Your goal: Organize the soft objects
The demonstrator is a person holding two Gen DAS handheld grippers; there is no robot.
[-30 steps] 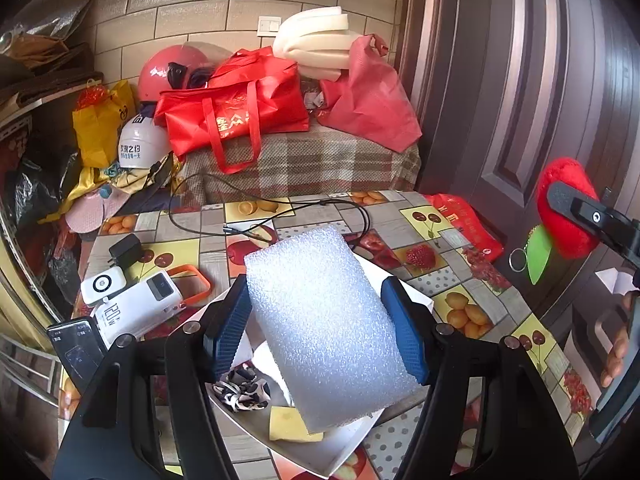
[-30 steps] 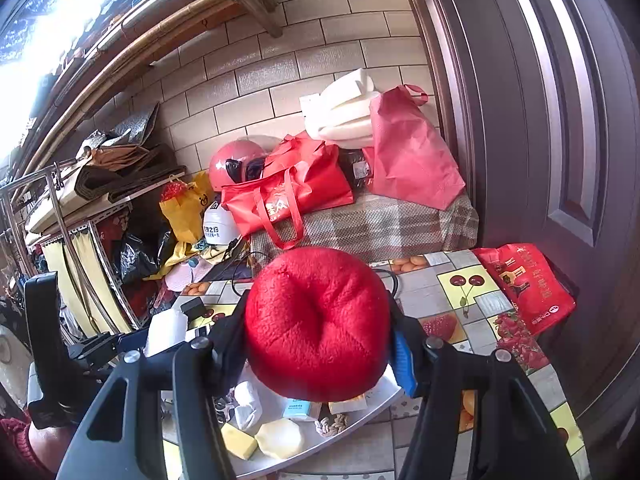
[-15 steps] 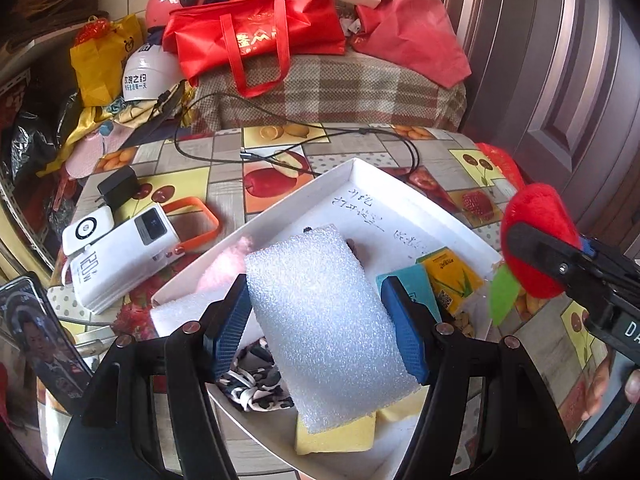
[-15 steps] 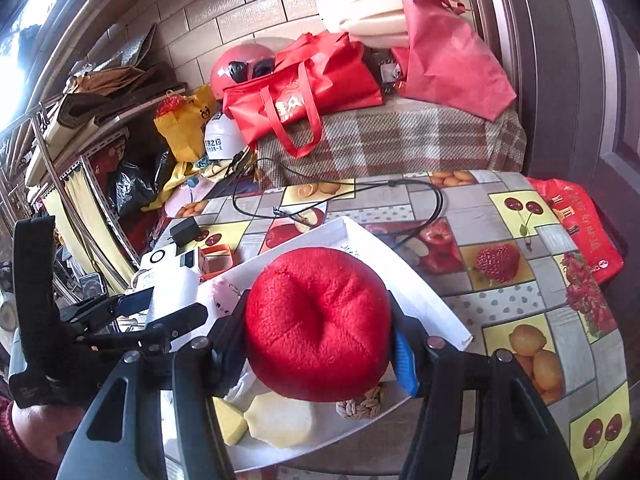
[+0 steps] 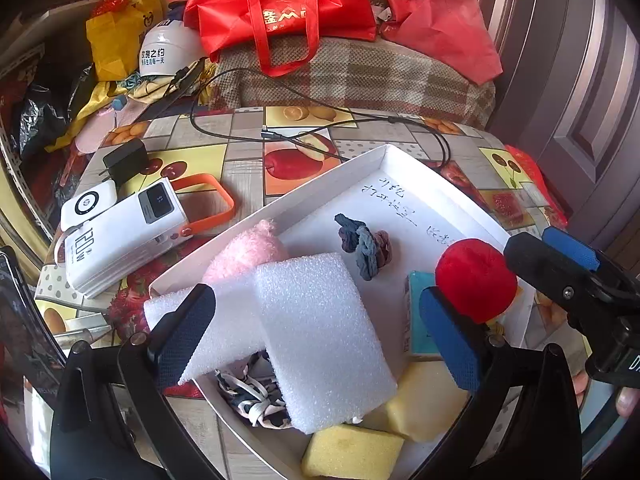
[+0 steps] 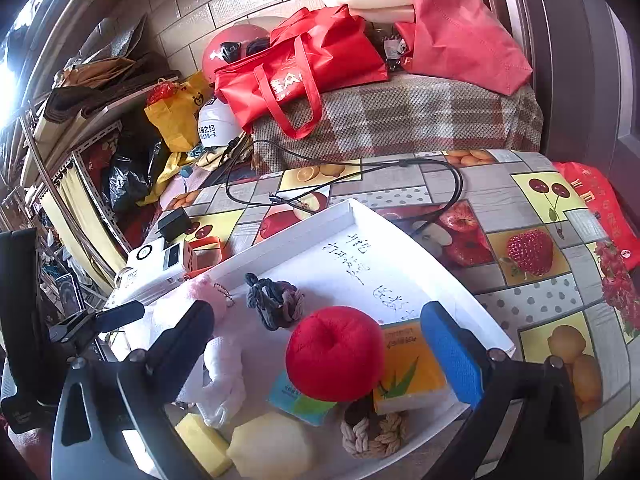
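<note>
A white tray (image 5: 360, 168) on the fruit-print table holds soft things. My left gripper (image 5: 316, 336) is open, its jaws wide apart, and the white foam block (image 5: 324, 336) lies loose between them on the tray, across another foam piece (image 5: 224, 320). My right gripper (image 6: 320, 344) is open too, and the red plush apple (image 6: 334, 354) rests in the tray between its fingers, on packets. The apple also shows in the left wrist view (image 5: 476, 280). A pink plush (image 5: 248, 252), a dark scrunchie (image 5: 364, 244) and yellow sponges (image 5: 352, 452) lie in the tray.
A white power bank (image 5: 120, 232) with an orange strap, a charger and a black cable (image 5: 320, 120) lie left and behind the tray. Red bags (image 5: 280, 12) and helmets sit on a checked bench behind. A dark door (image 5: 580, 80) stands at the right. A rope knot (image 6: 372, 432) lies at the tray's front.
Both grippers came down to the tray and opened. The left let go of the foam block and the right let go of the red plush apple, and both now lie in the tray.
</note>
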